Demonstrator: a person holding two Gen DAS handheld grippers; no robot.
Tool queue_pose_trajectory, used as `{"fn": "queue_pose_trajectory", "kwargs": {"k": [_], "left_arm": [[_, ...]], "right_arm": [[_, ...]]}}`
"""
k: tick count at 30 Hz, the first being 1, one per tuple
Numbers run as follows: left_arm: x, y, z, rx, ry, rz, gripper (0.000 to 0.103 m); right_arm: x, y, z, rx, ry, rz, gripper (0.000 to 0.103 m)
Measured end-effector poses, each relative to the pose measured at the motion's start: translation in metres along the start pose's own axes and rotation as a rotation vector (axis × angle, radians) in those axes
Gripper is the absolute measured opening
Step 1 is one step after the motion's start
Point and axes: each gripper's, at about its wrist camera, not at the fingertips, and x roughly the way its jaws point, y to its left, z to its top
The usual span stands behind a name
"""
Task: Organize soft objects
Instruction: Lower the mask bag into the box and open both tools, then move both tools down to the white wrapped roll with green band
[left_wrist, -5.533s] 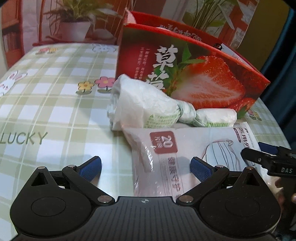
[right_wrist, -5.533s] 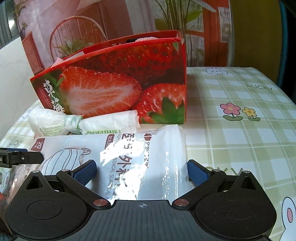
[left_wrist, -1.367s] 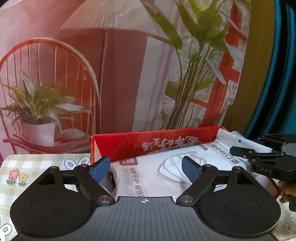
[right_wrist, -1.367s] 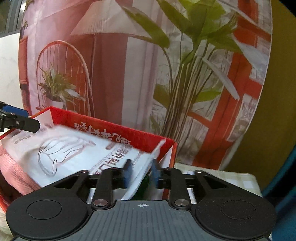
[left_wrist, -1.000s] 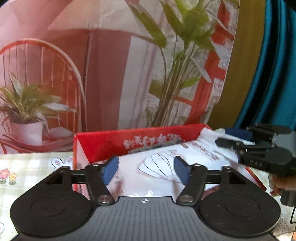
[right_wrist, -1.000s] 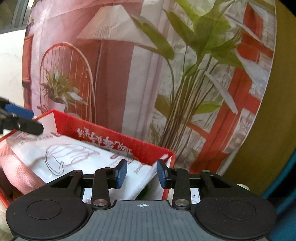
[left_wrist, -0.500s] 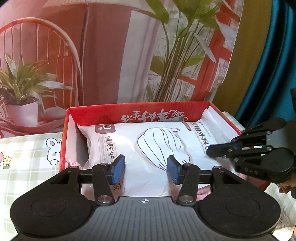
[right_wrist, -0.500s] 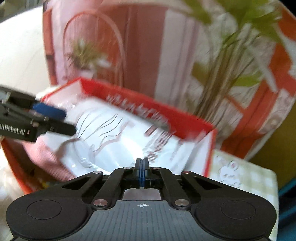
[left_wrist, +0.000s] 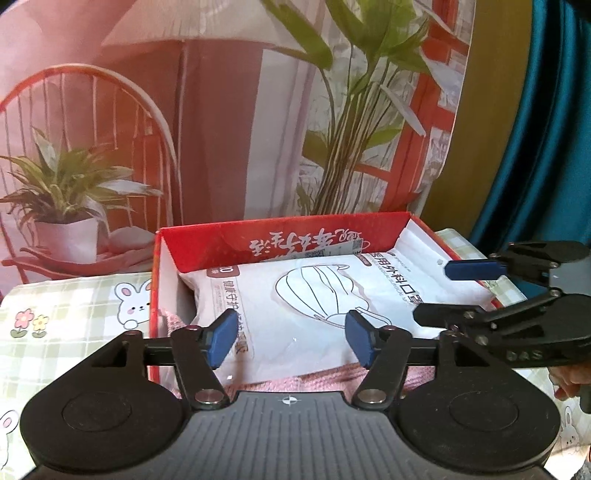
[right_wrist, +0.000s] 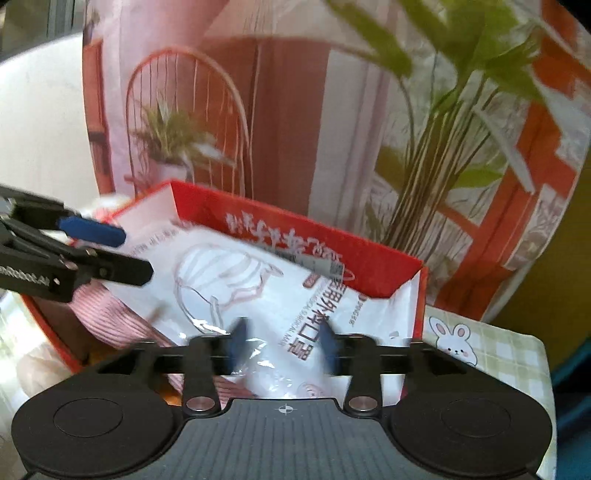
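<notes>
Left tool (left_wrist: 290, 338) is released, its blue pads (left_wrist: 221, 338) standing apart after just spreading wider, nothing pinched between them; they hover over the near end of the mask packet (left_wrist: 325, 295). Right tool (right_wrist: 284, 341) has just sprung apart too, pads blurred, gapped over the packet's right end without pressing on it. So both have let go!

The white mask packet (right_wrist: 273, 295) lies flat inside the red box (left_wrist: 295, 230), printed face up, stretching from the box's left wall to its right corner, where one end rides up against the wall. Underneath it, pink knitted cloth (left_wrist: 332, 380) peeks out along the near edge and at the left side (right_wrist: 107, 314).

From the left camera, the right tool comes in from the right side (left_wrist: 461, 295), over the box's right rim. From the right camera, the left tool (right_wrist: 118, 253) hangs over the box's left rim.

The box sits toward the back edge of the surface, on a green checked cloth (left_wrist: 74, 314) with bunnies and flowers. Behind it hangs a printed backdrop (left_wrist: 221, 110) of plants and a chair.
</notes>
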Motion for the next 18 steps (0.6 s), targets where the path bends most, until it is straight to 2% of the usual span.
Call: {"fn": "queue_pose_trajectory", "kwargs": {"k": [2,4,8,10,12,18], "left_arm": [[-0.01,-0.003,-0.004,0.001,-0.011,0.005,0.077],[-0.021,-0.005,-0.009,0.002,-0.019,0.014,0.085],[-0.043,-0.005,-0.023,-0.001,-0.035,0.023,0.097],[-0.054,-0.003,-0.033,-0.007,-0.038,0.029,0.101],[-0.063,0.0,-0.043,-0.017,-0.031,0.039,0.103],[-0.072,0.009,-0.074,-0.027,0.015,0.08,0.103]], "right_arm": [[-0.013,0.003,-0.002,0.004,-0.026,0.006,0.062],[-0.024,0.007,-0.006,-0.001,-0.042,0.001,0.075],[-0.049,0.012,-0.022,0.035,-0.11,0.008,0.086],[-0.059,0.014,-0.032,0.054,-0.137,0.012,0.098],[-0.069,0.018,-0.046,0.068,-0.17,0.01,0.102],[-0.085,0.027,-0.085,0.096,-0.193,0.02,0.103]]}}
